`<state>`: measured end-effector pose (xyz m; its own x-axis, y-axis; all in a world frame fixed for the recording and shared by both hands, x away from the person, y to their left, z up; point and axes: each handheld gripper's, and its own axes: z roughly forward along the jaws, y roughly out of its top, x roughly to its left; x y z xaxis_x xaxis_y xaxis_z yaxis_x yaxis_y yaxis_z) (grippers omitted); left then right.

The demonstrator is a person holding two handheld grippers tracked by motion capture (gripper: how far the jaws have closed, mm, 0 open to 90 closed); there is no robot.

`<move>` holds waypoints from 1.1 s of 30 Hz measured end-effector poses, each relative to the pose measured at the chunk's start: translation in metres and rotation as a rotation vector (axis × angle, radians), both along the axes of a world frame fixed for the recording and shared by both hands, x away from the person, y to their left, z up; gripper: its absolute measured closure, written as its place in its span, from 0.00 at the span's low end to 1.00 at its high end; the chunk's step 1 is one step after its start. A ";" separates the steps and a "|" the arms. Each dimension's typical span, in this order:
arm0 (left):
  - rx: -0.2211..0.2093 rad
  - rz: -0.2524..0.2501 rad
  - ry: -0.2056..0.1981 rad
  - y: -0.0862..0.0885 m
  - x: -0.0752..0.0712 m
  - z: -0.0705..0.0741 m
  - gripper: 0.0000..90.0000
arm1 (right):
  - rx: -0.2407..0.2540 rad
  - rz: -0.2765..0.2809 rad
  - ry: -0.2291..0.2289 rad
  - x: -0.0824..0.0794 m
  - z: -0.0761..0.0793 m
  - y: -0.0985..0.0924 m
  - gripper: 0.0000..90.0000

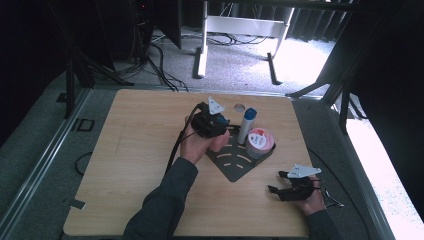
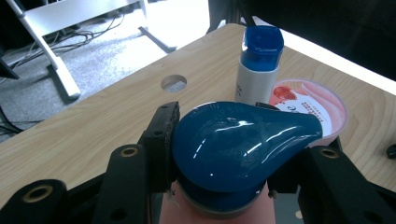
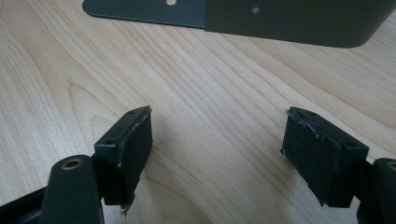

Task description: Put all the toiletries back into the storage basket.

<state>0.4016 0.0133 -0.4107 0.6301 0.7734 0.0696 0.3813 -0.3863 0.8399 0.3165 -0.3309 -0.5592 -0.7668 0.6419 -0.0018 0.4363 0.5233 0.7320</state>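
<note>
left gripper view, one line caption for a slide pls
Left gripper clamps a blue-capped bottle beside a white tube and pink tub.

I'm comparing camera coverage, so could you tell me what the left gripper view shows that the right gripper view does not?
Left gripper view: the left gripper shut on a blue-capped bottle, with a white bottle and a pink tub behind it. Right gripper view: the right gripper open, nothing between its jaws, and the dark tray ahead. Both: the wooden table.

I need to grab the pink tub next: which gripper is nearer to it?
Left. The left gripper, shut on a blue-capped bottle, is just left of the pink tub. The right gripper rests open on the table, well nearer the person.
</note>
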 end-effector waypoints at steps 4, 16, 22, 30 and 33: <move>0.001 0.006 0.006 -0.002 0.004 -0.003 0.59 | 0.000 0.000 0.000 0.000 0.000 0.000 0.27; -0.007 0.014 0.013 -0.008 0.014 -0.010 0.59 | 0.000 0.002 0.000 0.000 0.000 0.000 0.27; -0.005 0.023 0.009 -0.010 0.018 -0.013 0.59 | 0.000 0.001 0.000 0.000 0.000 0.000 0.27; 0.009 0.020 0.009 -0.014 0.025 -0.018 0.59 | 0.001 0.001 0.001 0.000 0.000 0.000 0.27; 0.004 0.027 0.015 -0.016 0.028 -0.021 0.59 | 0.000 0.001 0.001 0.000 0.000 0.000 0.27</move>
